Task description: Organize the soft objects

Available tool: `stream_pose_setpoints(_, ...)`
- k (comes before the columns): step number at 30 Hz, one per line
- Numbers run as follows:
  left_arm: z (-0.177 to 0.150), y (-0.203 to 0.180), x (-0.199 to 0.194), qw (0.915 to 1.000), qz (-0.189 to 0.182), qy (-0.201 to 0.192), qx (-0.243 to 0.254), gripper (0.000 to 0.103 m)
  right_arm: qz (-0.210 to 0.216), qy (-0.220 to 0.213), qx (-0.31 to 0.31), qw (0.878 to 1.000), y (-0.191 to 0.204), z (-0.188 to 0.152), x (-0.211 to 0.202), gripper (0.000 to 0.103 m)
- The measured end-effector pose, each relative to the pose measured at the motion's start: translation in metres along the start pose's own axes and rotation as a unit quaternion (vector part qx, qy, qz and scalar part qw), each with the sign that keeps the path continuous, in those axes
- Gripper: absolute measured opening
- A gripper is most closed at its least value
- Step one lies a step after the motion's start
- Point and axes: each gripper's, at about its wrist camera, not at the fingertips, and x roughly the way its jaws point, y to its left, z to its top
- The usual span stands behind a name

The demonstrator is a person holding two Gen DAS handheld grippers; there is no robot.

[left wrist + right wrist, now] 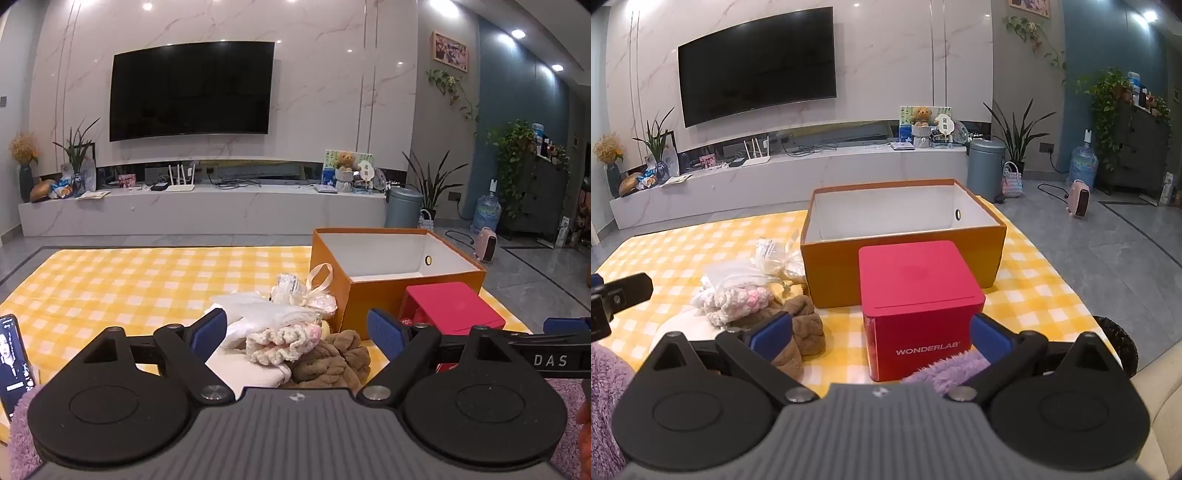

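**Both grippers wide open, pile untouched**

So the left gripper point(297, 332) hovered with jaws spread, gripping nothing, over the heap of soft knits point(291, 343) on the yellow checked cloth point(129, 280). The right gripper point(881, 336) was spread too, facing the red box point(918, 306) just in front of the open orange box point(831, 269).

The right gripper point(881, 334) hovers with jaws wide apart over a red box point(918, 295) on the yellow checked cloth point(1034, 295). Behind it stands an open orange box point(901, 273). Left lies a pile of soft things point(757, 299).
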Motion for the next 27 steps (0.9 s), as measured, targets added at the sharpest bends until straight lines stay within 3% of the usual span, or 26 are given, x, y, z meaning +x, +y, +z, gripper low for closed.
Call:
stream_pose_setpoints(3, -0.0002, 0.003, -0.0051, 0.9999, -0.001, -0.01, -0.007, 0.092, -0.003, -0.002, -0.003, 1.0, 0.0011, -0.0005, -0.0011, 0.1)
stream_pose_setpoints(9, -0.0007, 0.0006, -0.0036, 0.9998, 0.016, -0.015, 0.005, 0.092, -0.006, -0.004, -0.003, 1.0, 0.0015, -0.0012, -0.0017, 0.1)
stream_pose_setpoints(27, -0.0008, 0.0027, -0.0054, 0.9999, -0.008, -0.011, -0.009, 0.092, -0.001, -0.003, -0.004, 1.0, 0.0032, -0.0034, -0.0017, 0.1)
